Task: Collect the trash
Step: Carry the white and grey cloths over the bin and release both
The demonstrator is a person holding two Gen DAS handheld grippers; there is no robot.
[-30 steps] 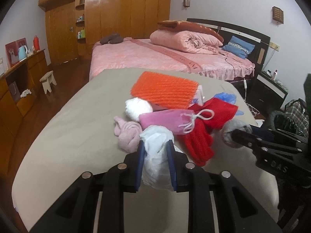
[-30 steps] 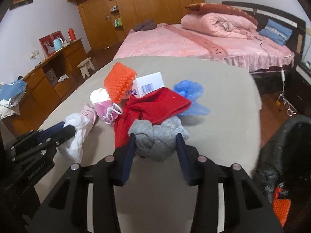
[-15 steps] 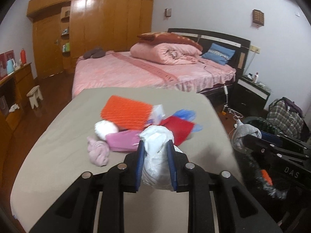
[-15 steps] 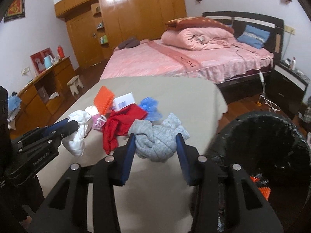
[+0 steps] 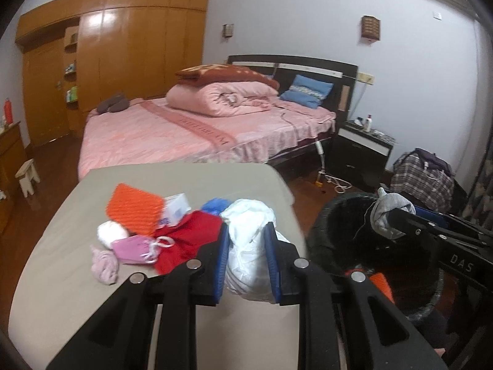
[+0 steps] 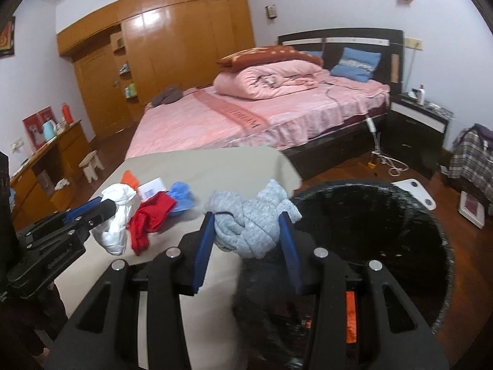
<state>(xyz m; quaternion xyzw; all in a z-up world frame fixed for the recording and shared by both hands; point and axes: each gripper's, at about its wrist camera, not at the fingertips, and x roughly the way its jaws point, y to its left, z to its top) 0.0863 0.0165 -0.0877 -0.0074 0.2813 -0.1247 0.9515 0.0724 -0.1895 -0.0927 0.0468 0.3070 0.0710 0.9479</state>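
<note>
My left gripper [image 5: 248, 236] is shut on a crumpled white plastic bag [image 5: 249, 246], held above the right edge of the beige table [image 5: 61, 277]. My right gripper [image 6: 246, 225] is shut on a knotted grey cloth [image 6: 252, 219], over the near rim of the black-lined trash bin [image 6: 385, 246]. In the left wrist view the grey cloth [image 5: 389, 209] hangs above the trash bin [image 5: 339, 231]. In the right wrist view the white bag [image 6: 118, 212] shows at the left. On the table lie an orange sponge [image 5: 134, 209], red cloth [image 5: 188, 237], pink pouch [image 5: 135, 246] and pink cloth [image 5: 103, 265].
A white box [image 5: 177, 206], a blue bag [image 5: 215, 205] and a white ball [image 5: 111, 234] also lie in the pile. Beyond the table stand a pink bed [image 5: 191, 129], a black nightstand [image 5: 360, 151] and a checked bag [image 5: 422, 178]. Orange items lie inside the bin [image 6: 350, 314].
Both grippers have risen and swung right with their loads, away from the pile. The grey cloth has gone from over the table to over the bin; the white bag has reached the table's right edge.
</note>
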